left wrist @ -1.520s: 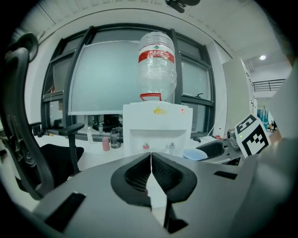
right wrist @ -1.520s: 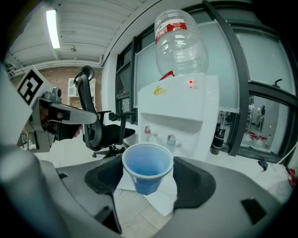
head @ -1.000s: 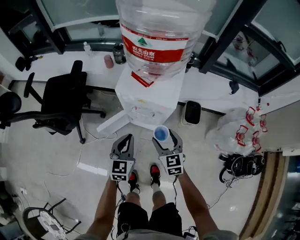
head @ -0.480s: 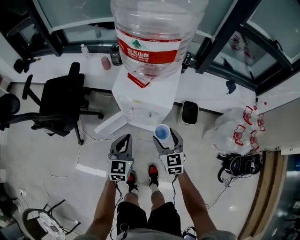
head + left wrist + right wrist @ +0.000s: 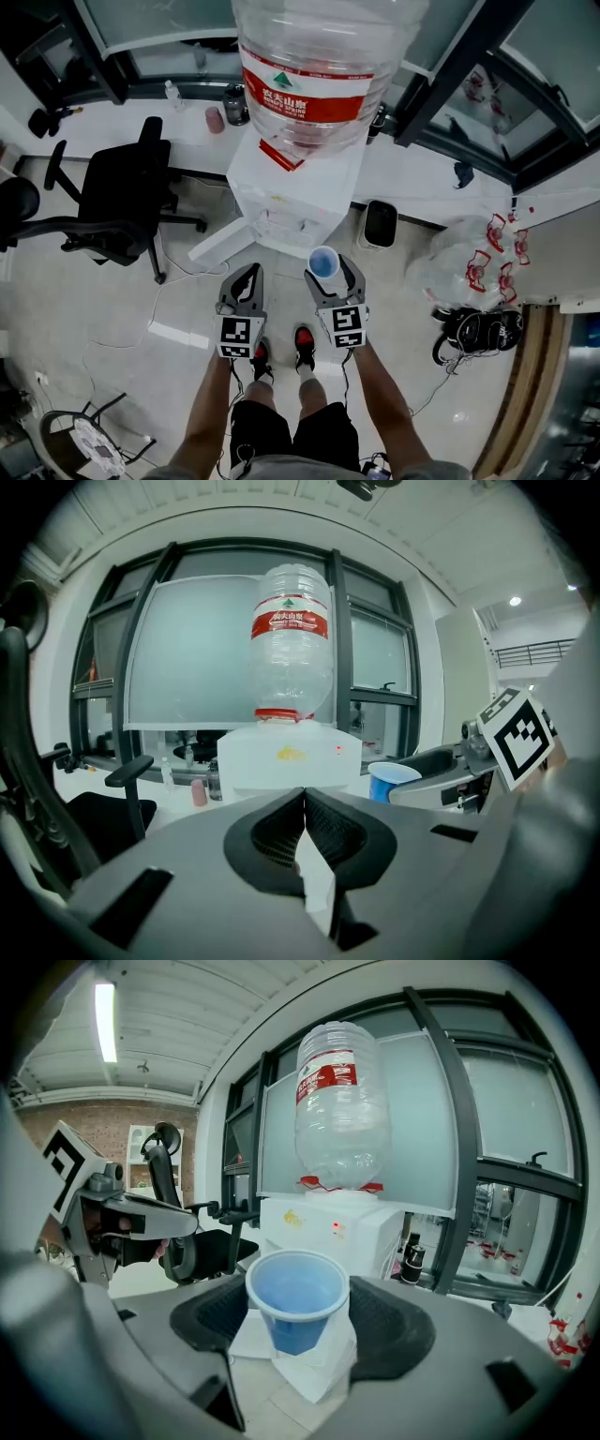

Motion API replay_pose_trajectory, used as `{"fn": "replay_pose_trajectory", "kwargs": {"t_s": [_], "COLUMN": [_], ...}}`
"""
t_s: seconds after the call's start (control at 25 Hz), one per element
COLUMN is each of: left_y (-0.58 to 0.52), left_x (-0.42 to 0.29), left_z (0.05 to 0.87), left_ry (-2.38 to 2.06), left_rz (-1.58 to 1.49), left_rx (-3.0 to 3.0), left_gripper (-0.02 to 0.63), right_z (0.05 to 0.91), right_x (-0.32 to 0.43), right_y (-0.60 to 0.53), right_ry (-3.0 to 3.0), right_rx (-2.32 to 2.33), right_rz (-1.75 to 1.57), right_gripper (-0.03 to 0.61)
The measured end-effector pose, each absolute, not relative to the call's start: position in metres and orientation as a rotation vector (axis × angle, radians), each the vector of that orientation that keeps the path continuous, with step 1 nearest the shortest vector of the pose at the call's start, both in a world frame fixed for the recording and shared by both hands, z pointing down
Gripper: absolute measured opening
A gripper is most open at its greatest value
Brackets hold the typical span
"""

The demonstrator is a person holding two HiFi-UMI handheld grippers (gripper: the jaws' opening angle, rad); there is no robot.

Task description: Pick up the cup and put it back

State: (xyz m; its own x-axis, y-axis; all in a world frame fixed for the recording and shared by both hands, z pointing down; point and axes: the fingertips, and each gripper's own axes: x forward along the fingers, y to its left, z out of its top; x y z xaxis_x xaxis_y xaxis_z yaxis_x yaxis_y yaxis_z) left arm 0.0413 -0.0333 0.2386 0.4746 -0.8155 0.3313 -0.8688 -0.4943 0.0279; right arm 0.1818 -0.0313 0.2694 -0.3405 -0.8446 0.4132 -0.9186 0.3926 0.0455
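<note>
A blue plastic cup [image 5: 323, 262] [image 5: 296, 1307] [image 5: 392, 780] stands upright between the jaws of my right gripper [image 5: 328, 274] [image 5: 298, 1321], which is shut on it. My left gripper [image 5: 244, 281] [image 5: 305, 827] hangs beside it on the left, shut with nothing in it. Both are held just in front of a white water dispenser [image 5: 295, 192] [image 5: 328, 1232] [image 5: 289, 758] that carries a large clear bottle with a red label [image 5: 319, 66] [image 5: 342, 1101] [image 5: 292, 639].
A black office chair [image 5: 117, 202] stands to the left. A white desk [image 5: 122, 131] behind the dispenser holds bottles and a pink cup [image 5: 215, 119]. A black bin [image 5: 382, 225], white bags [image 5: 469, 258] and black cables [image 5: 478, 333] lie to the right. The person's feet [image 5: 279, 349] stand below the grippers.
The view has shifted slightly; both grippers and the cup keep nearly the same place in front of the dispenser.
</note>
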Motion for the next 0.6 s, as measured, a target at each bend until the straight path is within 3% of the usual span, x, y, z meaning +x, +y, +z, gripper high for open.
{"fn": "replay_pose_trajectory", "kwargs": {"t_s": [0.6], "left_y": [-0.040], "left_x": [0.021], "left_z": [0.274], "left_ry": [-1.484], "left_rz": [0.401], "left_rx": [2.480], "left_gripper": [0.025], "right_z": [0.310], "right_x": [0.147], "right_y": [-0.034], "right_ry": [-2.318], "right_rx": [1.447], "right_rz": [0.291], "right_gripper": [0.344]}}
